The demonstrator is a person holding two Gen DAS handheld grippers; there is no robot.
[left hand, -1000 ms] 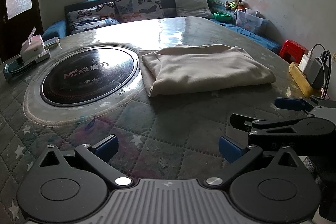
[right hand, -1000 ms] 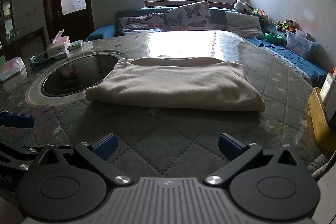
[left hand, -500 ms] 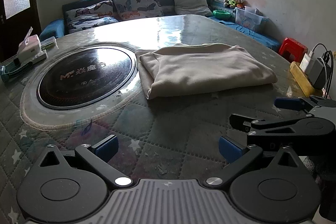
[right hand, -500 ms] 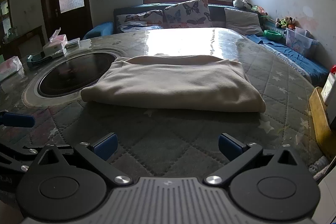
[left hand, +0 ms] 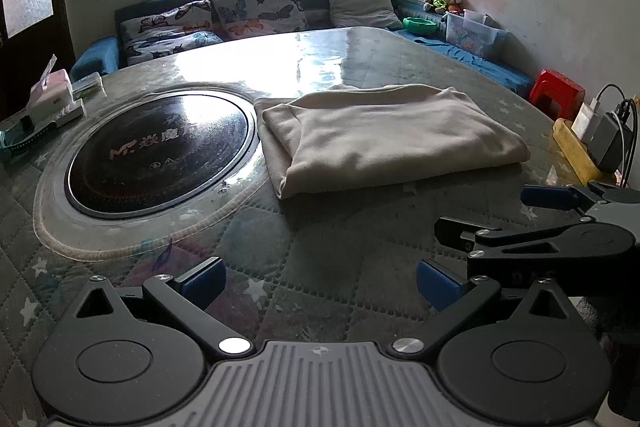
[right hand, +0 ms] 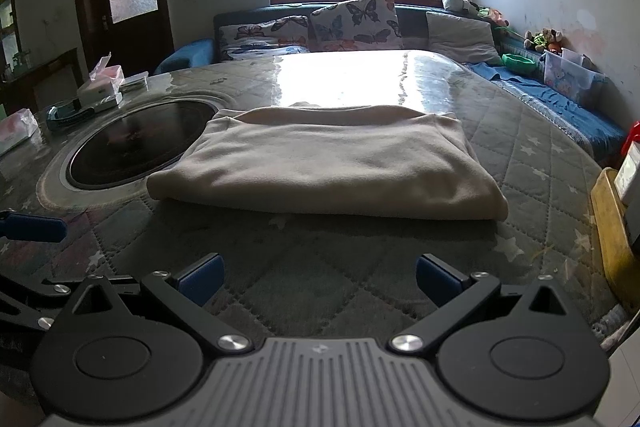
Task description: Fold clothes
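A cream garment lies folded into a flat rectangle on the quilted table, right of a round black inset plate. It also shows in the right wrist view, straight ahead. My left gripper is open and empty, over the table short of the garment's near left corner. My right gripper is open and empty, short of the garment's near edge. In the left wrist view the right gripper shows at the right. One blue left fingertip shows at the left of the right wrist view.
Tissue boxes and small items sit at the table's left edge. A yellow tray with chargers and cables sits at the right edge. A sofa with butterfly cushions runs behind the table, with a red stool at the right.
Both views have shifted slightly, the garment now sitting a little lower and nearer. The garment itself has not moved and both grippers stay open.
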